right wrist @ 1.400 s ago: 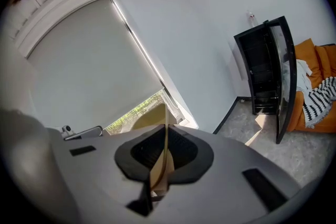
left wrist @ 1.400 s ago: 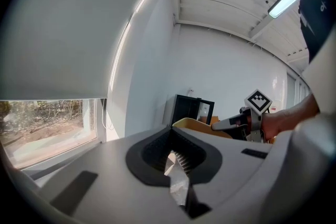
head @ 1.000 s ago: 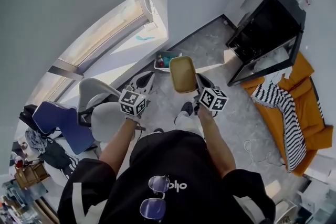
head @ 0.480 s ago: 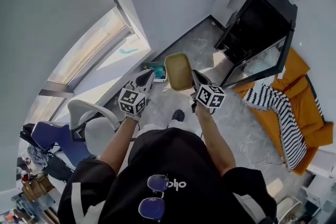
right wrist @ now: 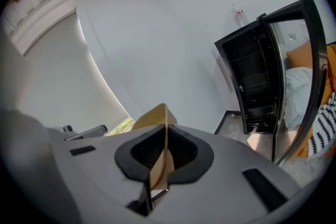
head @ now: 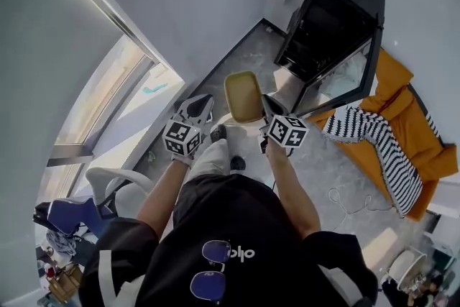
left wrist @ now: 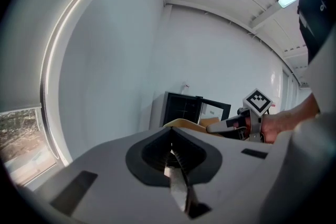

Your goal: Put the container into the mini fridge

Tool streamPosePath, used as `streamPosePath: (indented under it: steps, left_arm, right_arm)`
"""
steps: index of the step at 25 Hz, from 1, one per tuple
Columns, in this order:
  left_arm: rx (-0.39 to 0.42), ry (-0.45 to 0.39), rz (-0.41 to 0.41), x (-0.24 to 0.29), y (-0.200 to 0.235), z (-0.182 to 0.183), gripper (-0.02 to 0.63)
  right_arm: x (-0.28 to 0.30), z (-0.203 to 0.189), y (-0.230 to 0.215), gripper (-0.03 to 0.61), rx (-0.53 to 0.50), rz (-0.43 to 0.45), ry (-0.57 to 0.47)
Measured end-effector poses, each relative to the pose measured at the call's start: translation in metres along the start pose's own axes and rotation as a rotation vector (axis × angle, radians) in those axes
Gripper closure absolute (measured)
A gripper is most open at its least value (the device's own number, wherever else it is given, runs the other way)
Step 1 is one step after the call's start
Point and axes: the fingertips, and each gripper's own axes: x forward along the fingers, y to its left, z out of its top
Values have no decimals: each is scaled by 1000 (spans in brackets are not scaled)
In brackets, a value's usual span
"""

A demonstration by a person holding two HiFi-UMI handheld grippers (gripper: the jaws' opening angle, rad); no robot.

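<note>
Mini fridge [head: 327, 29] stands closer now; right gripper [head: 267, 111] jaws pinch the container [head: 243, 95] wall; left gripper [head: 199, 108] jaws closed, empty.

The container [head: 243, 95], gripped by the right gripper [head: 267, 110], sits at frame centre with the left gripper [head: 198, 108] just to its left, the mini fridge [head: 327, 21] beyond at upper right, bedding [head: 431, 147] along the right edge and a window [head: 108, 104] at left.
</note>
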Motion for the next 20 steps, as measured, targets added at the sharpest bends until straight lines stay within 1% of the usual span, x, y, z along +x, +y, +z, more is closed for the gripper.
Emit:
streamPosePath:
  steps: [4,8,10,15,20]
  left_arm:
    - [-1,8,-54,50,7,5,606]
    - [7,14,-118,109,23,17,606]
    - [12,21,-150,140,34,30,606]
    - [26,24,-220,217,67,75,606]
    - [32,26,-278,281,108,102,606]
  right_arm:
    - [14,21,-33,554,22,-48,-20]
    - [38,56,-66,554,36,-100,-49]
    - [51,80,-82,554,47,-129,-66]
    - [94,138,-112,554,80,-192,-103]
    - [152,180,-128,554,106,-218,-125]
